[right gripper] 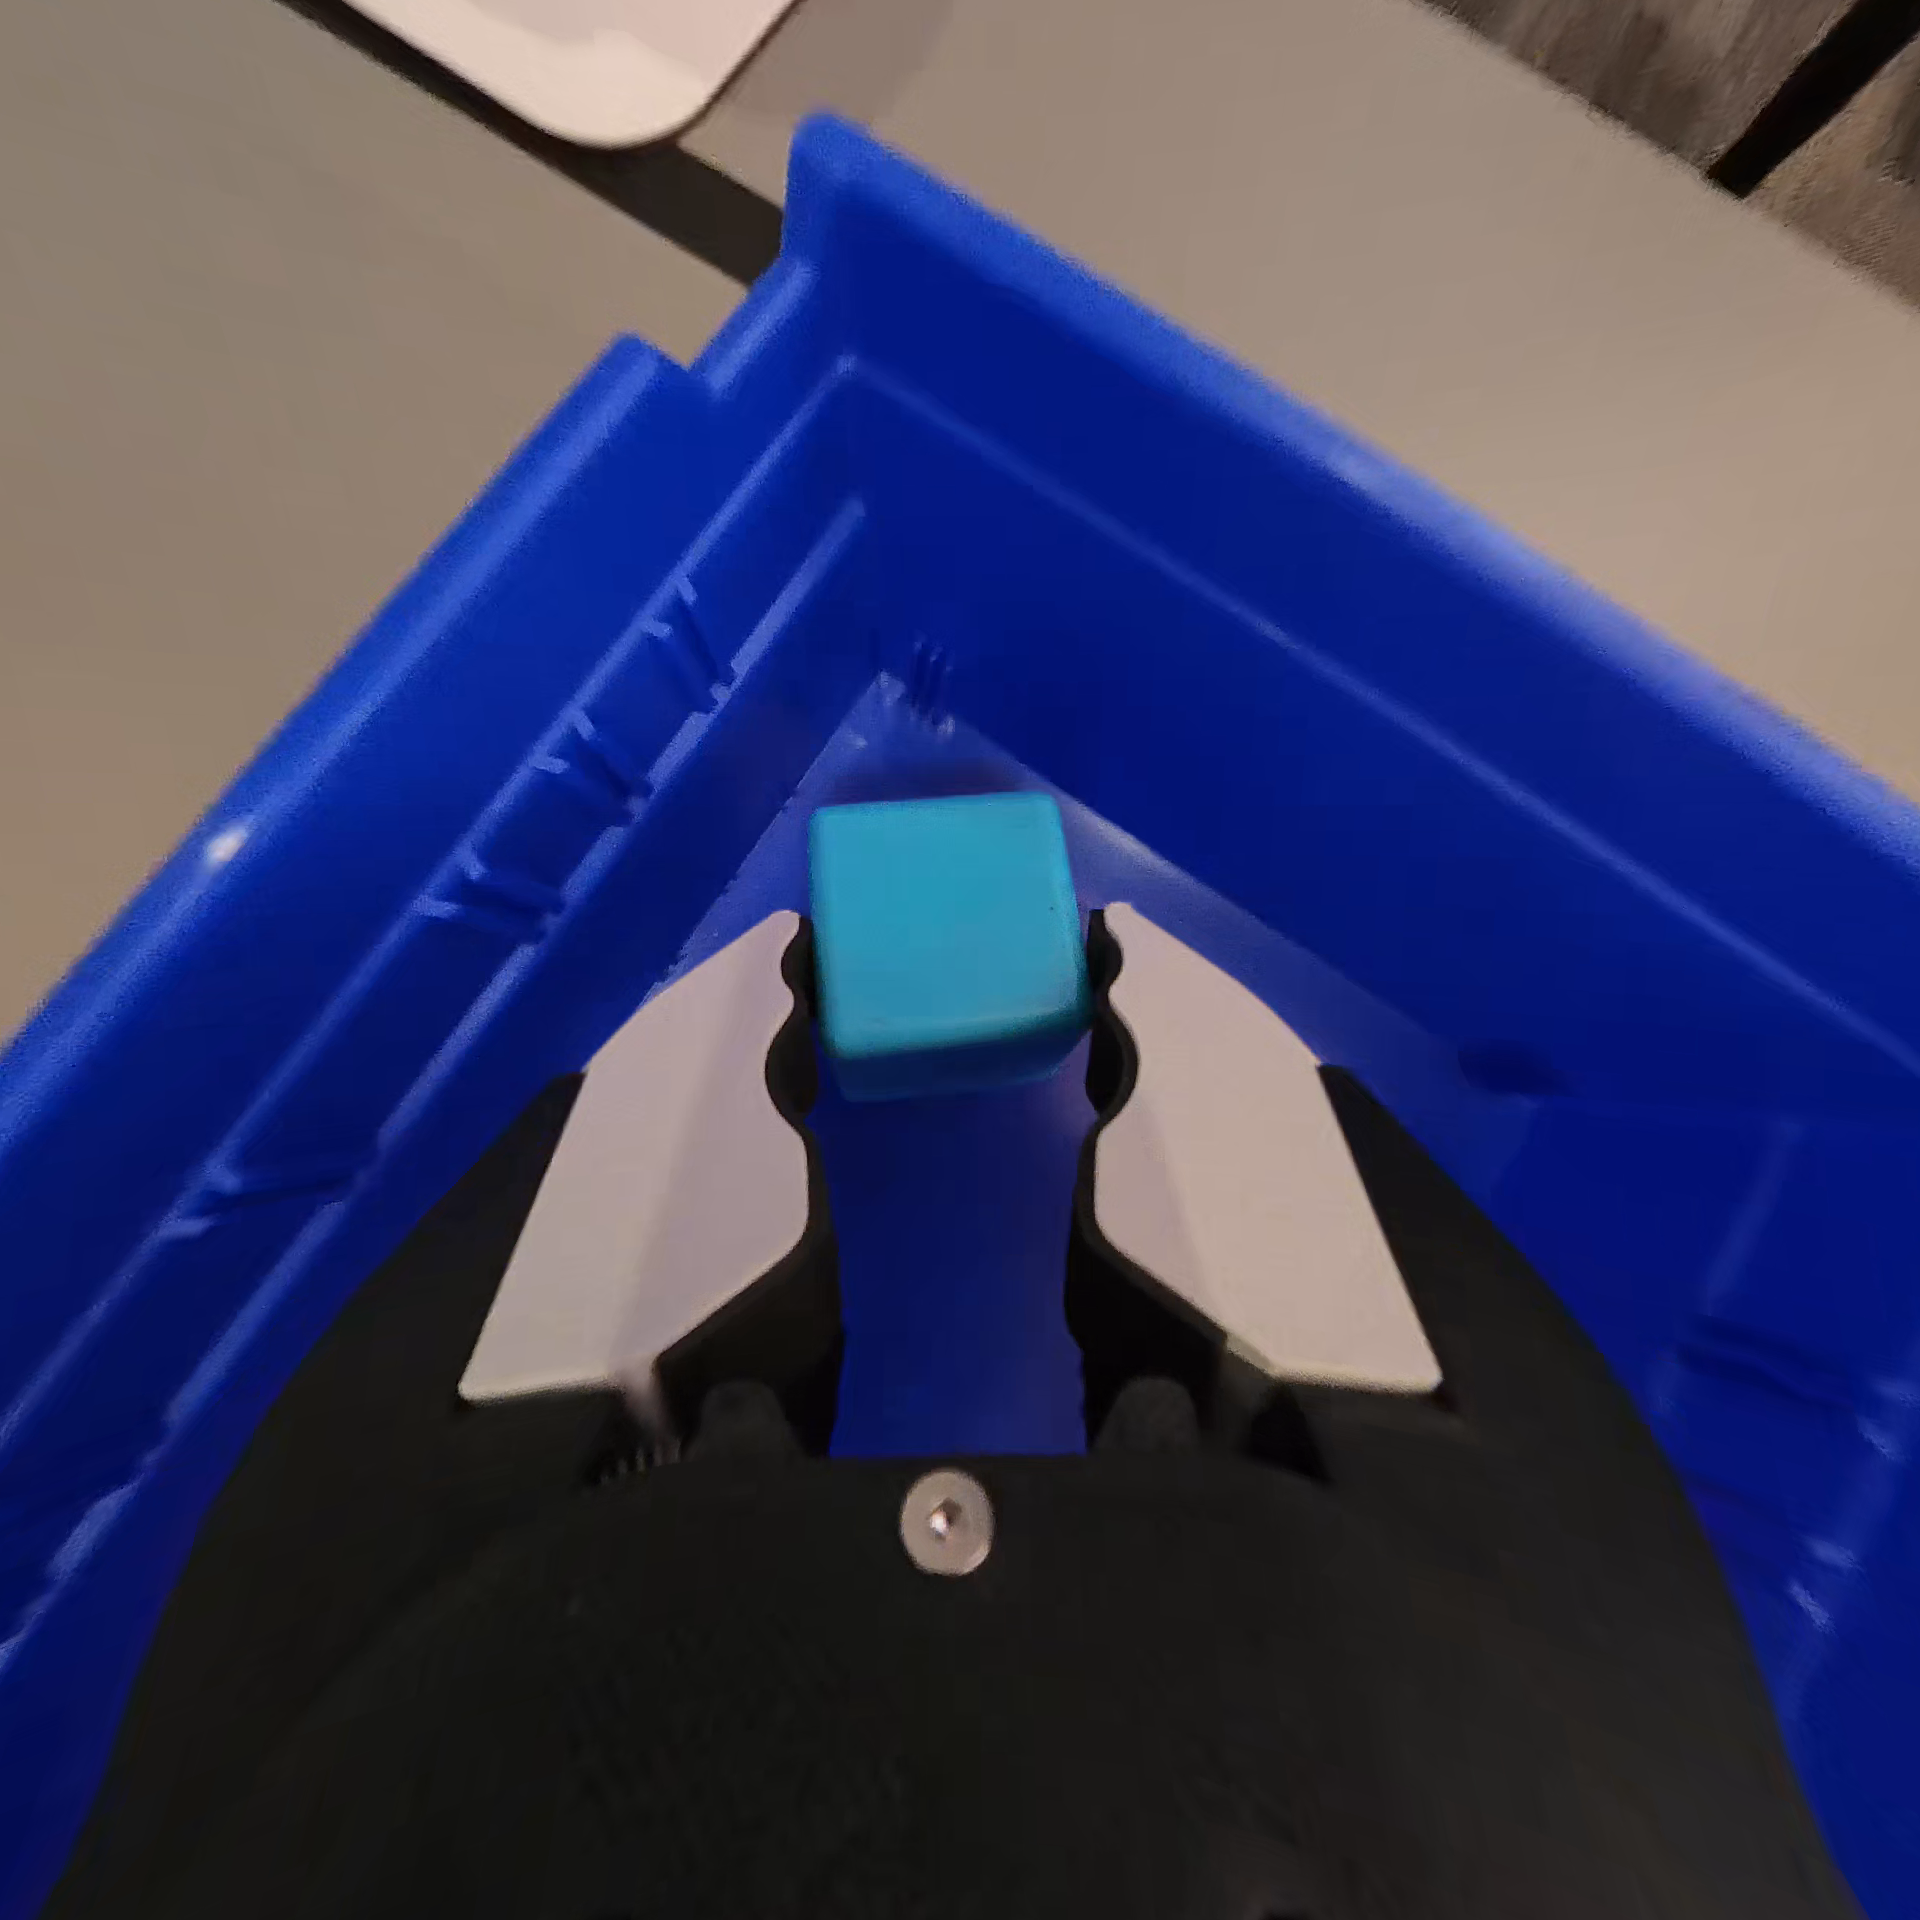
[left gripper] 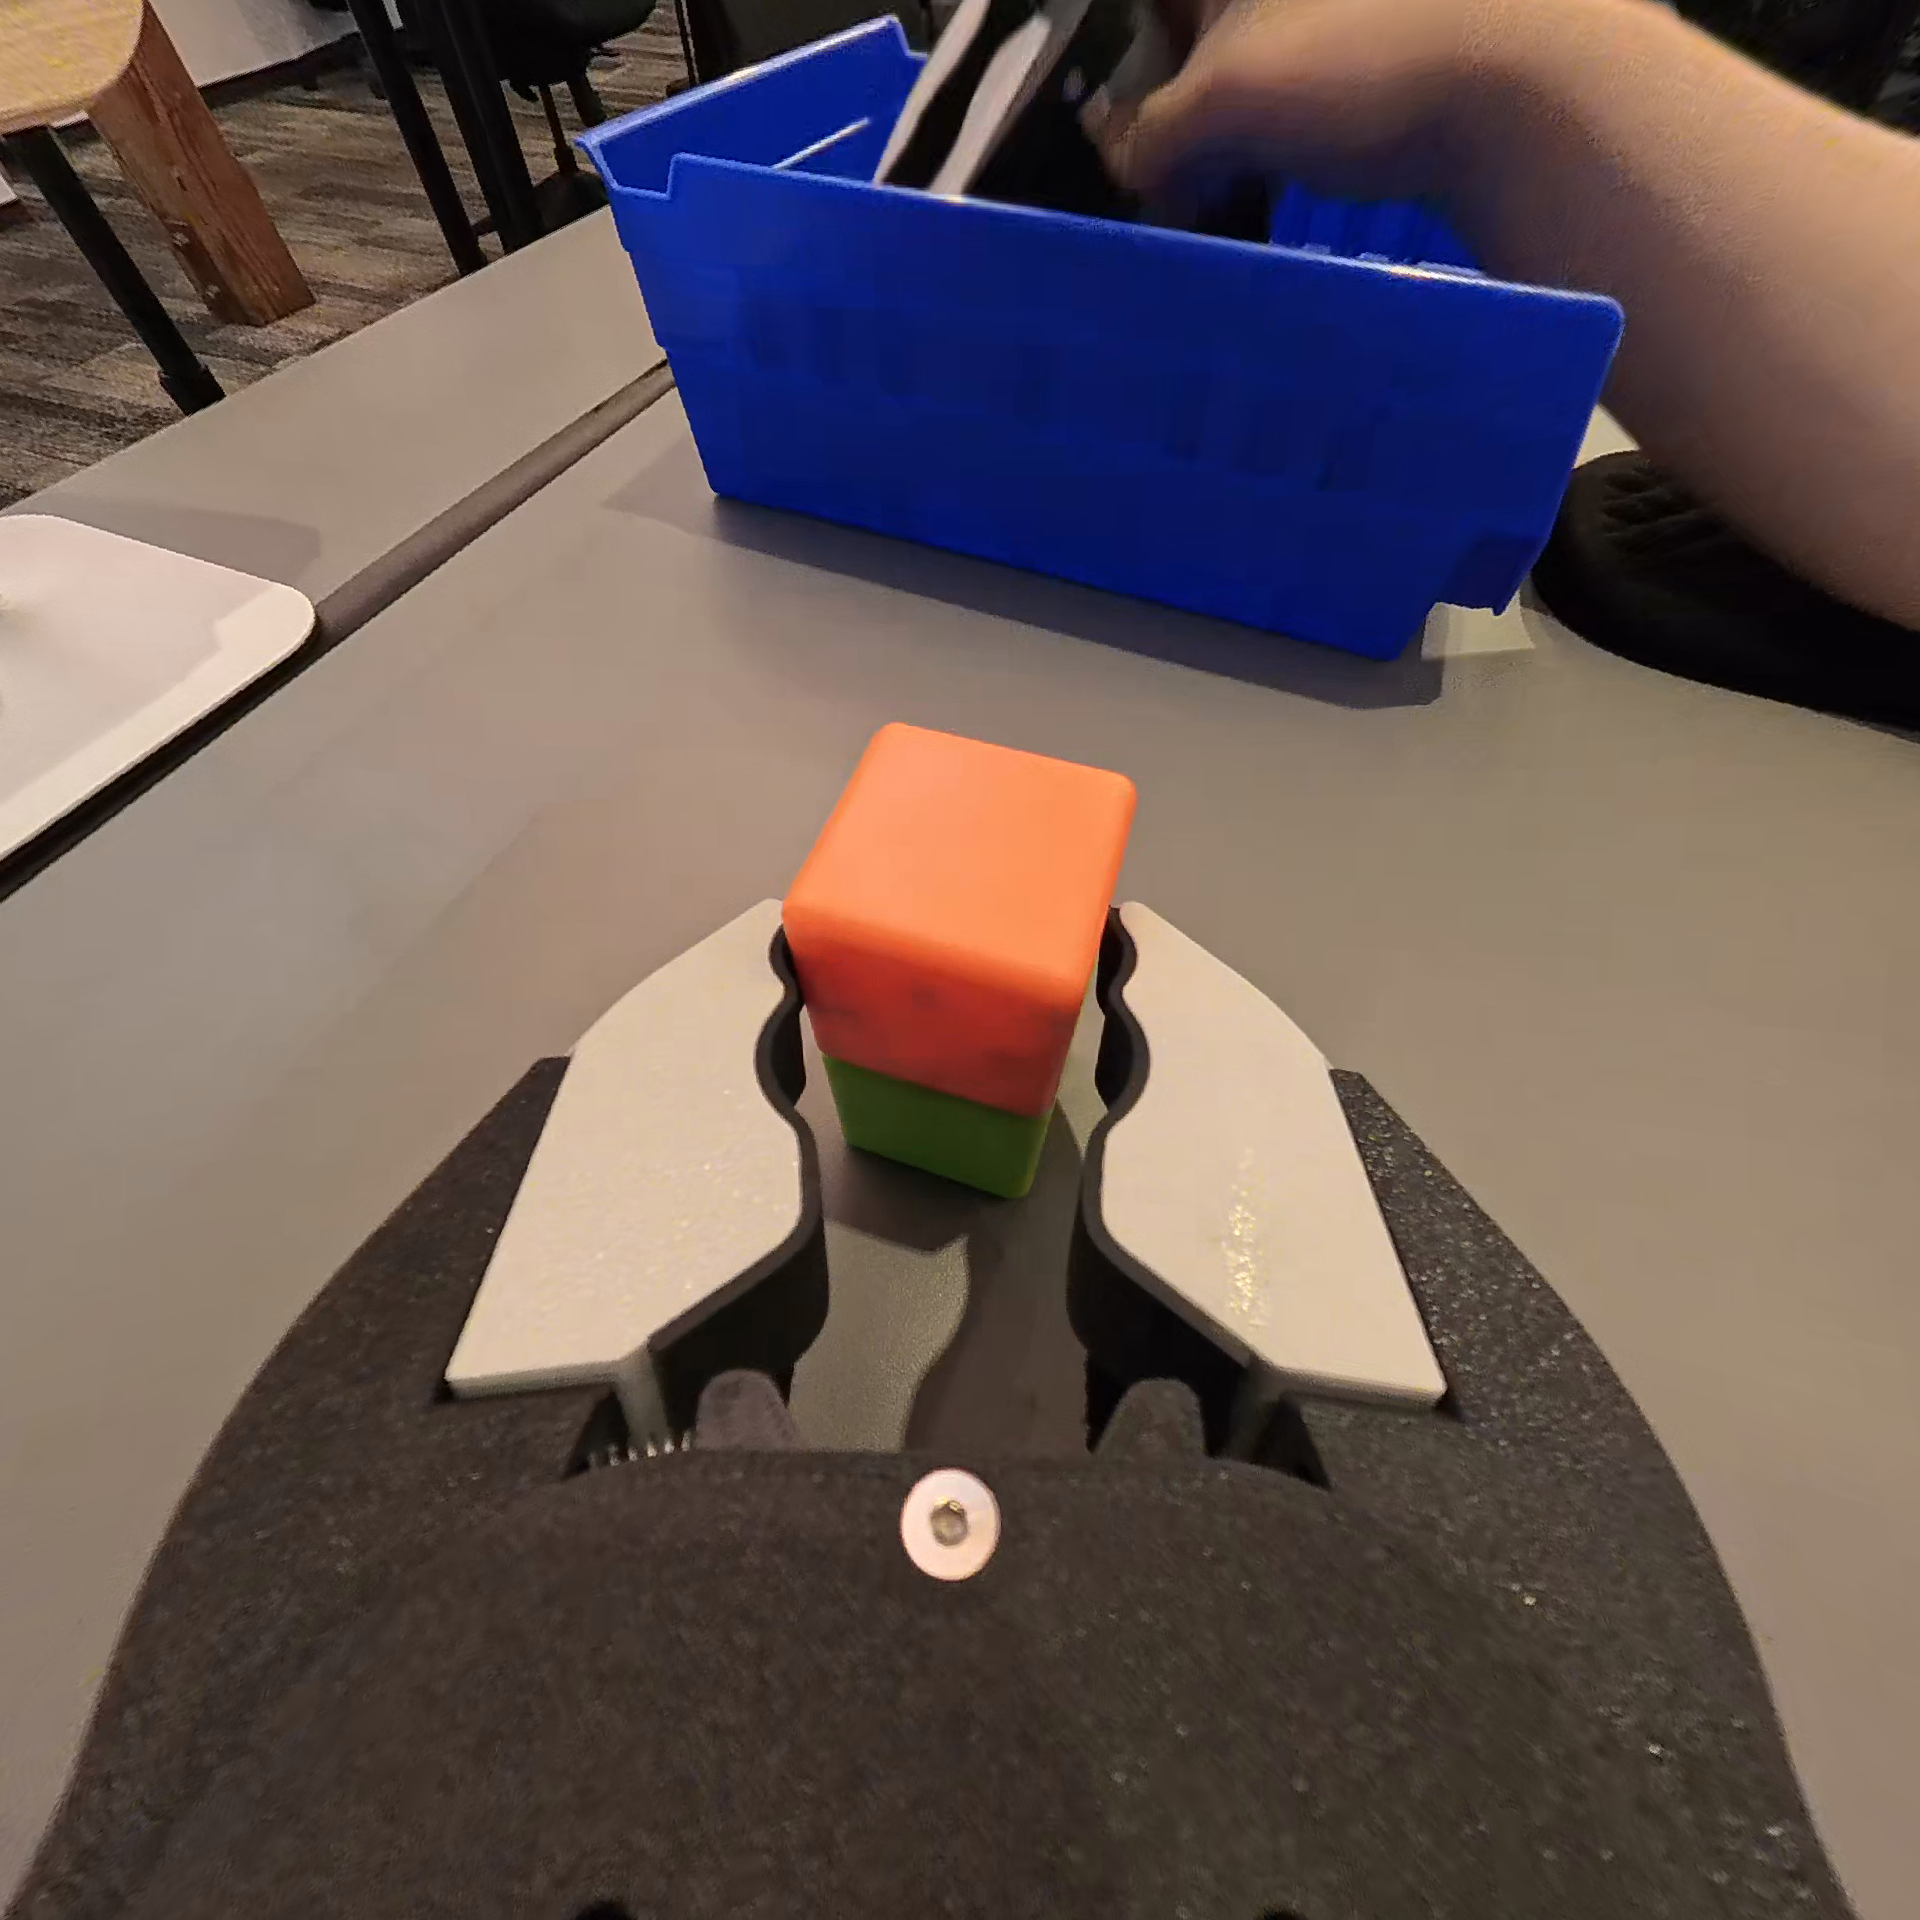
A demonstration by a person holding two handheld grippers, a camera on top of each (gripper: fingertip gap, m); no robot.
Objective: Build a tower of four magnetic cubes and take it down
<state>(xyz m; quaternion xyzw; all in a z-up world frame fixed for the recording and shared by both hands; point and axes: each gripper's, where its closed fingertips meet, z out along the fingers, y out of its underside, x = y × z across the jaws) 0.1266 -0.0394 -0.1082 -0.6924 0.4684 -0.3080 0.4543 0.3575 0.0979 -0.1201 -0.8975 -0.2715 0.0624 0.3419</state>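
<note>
An orange cube [left gripper: 956, 883] sits on top of a green cube [left gripper: 940, 1132] on the grey table [left gripper: 520, 831]. My left gripper [left gripper: 951, 935] closes on the orange cube's sides, its fingers at table-stack height. My right gripper [right gripper: 948, 935] is shut on a teal cube [right gripper: 940, 935] inside the blue bin [right gripper: 1351, 675], near an inner corner. In the left wrist view the right gripper [left gripper: 997, 104] is blurred and reaches into the bin [left gripper: 1039, 436], held by a hand [left gripper: 1455, 156].
A white flat pad [left gripper: 125, 665] lies at the table's left and also shows in the right wrist view [right gripper: 582, 62]. A seam [left gripper: 499, 499] runs between two tabletops. A wooden stool [left gripper: 156, 135] stands beyond. A black mesh object [left gripper: 1714, 623] lies right of the bin. One gripper's finger ends stand about 25 cm off the other's.
</note>
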